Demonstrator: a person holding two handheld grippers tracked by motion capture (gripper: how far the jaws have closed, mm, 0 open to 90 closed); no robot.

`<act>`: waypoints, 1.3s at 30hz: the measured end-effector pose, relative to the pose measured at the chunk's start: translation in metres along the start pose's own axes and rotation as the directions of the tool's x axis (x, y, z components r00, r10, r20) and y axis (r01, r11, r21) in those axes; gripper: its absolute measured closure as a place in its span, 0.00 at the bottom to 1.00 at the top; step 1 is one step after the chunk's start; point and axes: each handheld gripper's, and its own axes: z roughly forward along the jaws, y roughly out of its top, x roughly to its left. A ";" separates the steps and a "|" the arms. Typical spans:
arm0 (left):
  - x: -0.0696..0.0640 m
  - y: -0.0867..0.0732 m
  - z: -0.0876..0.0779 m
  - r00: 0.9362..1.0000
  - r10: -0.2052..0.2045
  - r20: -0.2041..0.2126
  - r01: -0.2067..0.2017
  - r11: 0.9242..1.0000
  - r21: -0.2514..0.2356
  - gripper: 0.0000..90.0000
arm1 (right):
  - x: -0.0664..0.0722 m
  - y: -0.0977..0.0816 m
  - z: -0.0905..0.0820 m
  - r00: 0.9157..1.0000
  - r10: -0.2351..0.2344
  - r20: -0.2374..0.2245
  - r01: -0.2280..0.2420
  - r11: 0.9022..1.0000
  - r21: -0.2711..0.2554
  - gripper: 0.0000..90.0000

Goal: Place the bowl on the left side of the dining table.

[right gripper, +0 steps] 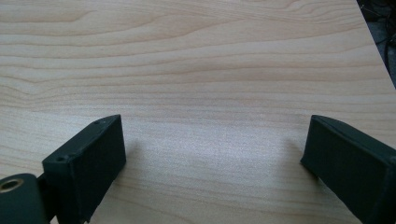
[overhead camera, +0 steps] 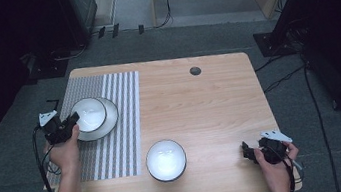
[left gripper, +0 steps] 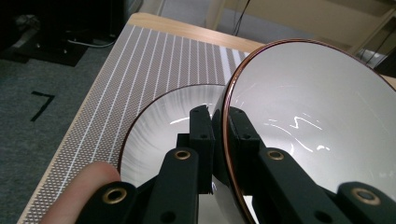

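Observation:
A white bowl with a dark rim (overhead camera: 88, 112) rests on a white plate (overhead camera: 110, 118) on the striped mat at the table's left. My left gripper (overhead camera: 73, 120) is shut on the near-left rim of that bowl (left gripper: 317, 107); in the left gripper view its jaws pinch the brown-edged rim, one inside and one outside, with the plate (left gripper: 159, 121) under it. A second white bowl (overhead camera: 166, 159) stands alone near the front middle of the table. My right gripper (overhead camera: 244, 149) lies low over bare wood at the front right, open (right gripper: 212, 154), nothing between its jaws.
A grey striped placemat (overhead camera: 114, 139) covers the left part of the wooden table (overhead camera: 200, 107). A round cable hole (overhead camera: 195, 71) sits at the back. Cables and dark equipment stand on the carpet around the table.

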 end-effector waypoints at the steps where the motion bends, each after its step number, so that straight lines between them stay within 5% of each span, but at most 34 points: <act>1: 0.001 0.000 0.002 1.000 0.002 -0.006 -0.002 1.000 0.009 0.92 | 0.000 0.000 0.000 1.000 0.000 0.000 0.000 1.000 0.000 0.05; 15: 0.004 0.002 0.020 0.998 -0.003 -0.062 0.010 0.994 0.109 0.92 | 0.000 0.000 0.000 1.000 0.002 0.002 -0.002 1.000 0.005 0.03; 22: 0.007 0.003 0.024 0.997 -0.042 -0.068 0.050 0.991 0.121 0.92 | 0.000 0.000 0.001 1.000 0.004 0.003 -0.004 1.000 0.007 0.03; 27: 0.002 0.010 0.028 0.996 0.000 -0.093 0.015 0.986 0.164 0.92 | 0.000 0.000 0.001 1.000 0.004 0.004 -0.004 1.000 0.008 0.02; 39: 0.002 0.010 0.032 0.995 -0.031 -0.097 0.049 0.981 0.190 0.91 | 0.000 0.000 0.001 1.000 0.004 0.003 -0.004 1.000 0.008 0.02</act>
